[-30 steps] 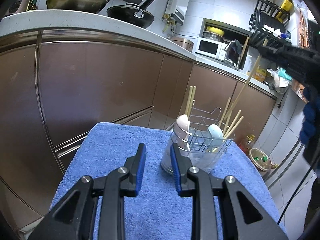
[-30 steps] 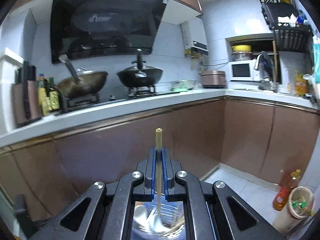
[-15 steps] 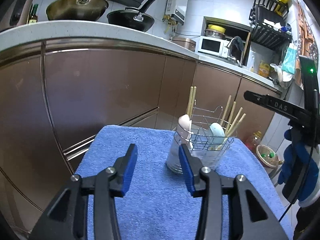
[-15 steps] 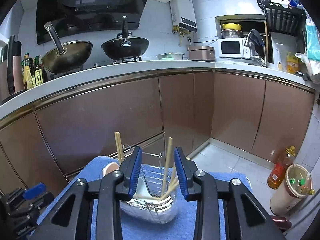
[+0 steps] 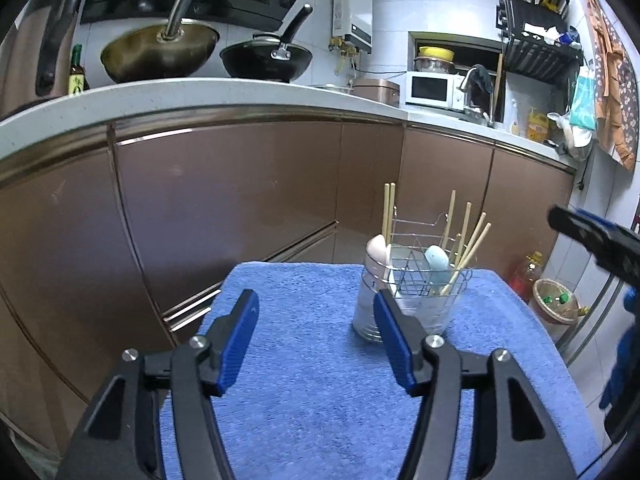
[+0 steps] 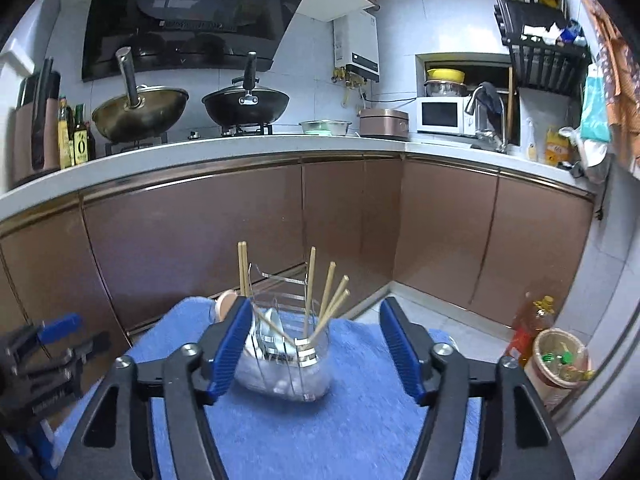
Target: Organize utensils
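Observation:
A clear utensil holder with a wire rack stands on a blue towel. It holds several wooden chopsticks, a pink spoon and a pale blue spoon. My left gripper is open and empty, short of the holder and to its left. In the right wrist view the holder with chopsticks stands just beyond my right gripper, which is open and empty. The left gripper shows at the left edge there, and the right gripper's body at the right edge of the left wrist view.
Brown cabinets under a white counter stand behind the towel. Two woks, a microwave and a rice cooker sit on the counter. An oil bottle and a bin are on the floor at right.
My right gripper opened and let go of a chopstick, which now stands in the holder, then backed away. My left gripper opened wider and drew back a little.

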A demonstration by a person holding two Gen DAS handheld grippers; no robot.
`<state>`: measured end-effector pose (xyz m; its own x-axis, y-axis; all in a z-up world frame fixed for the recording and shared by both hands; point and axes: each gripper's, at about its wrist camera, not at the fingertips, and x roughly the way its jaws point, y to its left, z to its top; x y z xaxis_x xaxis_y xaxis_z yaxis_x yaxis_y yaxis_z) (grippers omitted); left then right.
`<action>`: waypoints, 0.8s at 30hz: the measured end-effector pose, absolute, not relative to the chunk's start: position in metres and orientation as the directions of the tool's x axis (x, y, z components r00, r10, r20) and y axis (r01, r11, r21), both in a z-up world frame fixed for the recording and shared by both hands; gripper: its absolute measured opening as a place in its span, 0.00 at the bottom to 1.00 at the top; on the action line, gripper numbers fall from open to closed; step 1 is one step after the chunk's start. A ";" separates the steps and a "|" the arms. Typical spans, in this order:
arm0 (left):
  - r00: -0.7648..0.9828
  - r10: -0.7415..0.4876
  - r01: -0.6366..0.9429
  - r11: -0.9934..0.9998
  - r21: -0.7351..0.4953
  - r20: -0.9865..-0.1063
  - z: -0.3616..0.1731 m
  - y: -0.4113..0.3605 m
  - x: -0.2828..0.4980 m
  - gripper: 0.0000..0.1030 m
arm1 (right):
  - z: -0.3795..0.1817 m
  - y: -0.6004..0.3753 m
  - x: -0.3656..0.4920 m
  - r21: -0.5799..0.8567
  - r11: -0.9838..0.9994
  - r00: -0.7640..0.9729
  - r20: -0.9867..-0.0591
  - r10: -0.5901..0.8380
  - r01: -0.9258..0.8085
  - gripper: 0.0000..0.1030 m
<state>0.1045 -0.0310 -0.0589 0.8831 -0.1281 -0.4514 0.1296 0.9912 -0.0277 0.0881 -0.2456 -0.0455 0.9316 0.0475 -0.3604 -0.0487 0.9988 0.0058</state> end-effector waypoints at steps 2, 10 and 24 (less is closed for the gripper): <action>0.890 -0.110 0.116 0.993 -0.012 -0.442 -0.055 -0.032 0.098 0.62 | -0.048 -0.242 0.076 -0.018 0.999 0.933 -0.360 0.027 -0.036 0.74; 0.922 -0.049 0.076 0.996 0.056 -0.383 -0.035 -0.035 0.067 0.70 | -0.055 -0.237 0.039 -0.090 0.995 0.932 -0.356 -0.067 0.037 1.00; 0.941 -0.030 0.068 0.993 0.101 -0.336 -0.013 -0.041 0.037 0.75 | -0.057 -0.252 0.003 -0.077 0.991 0.931 -0.341 -0.126 0.106 1.00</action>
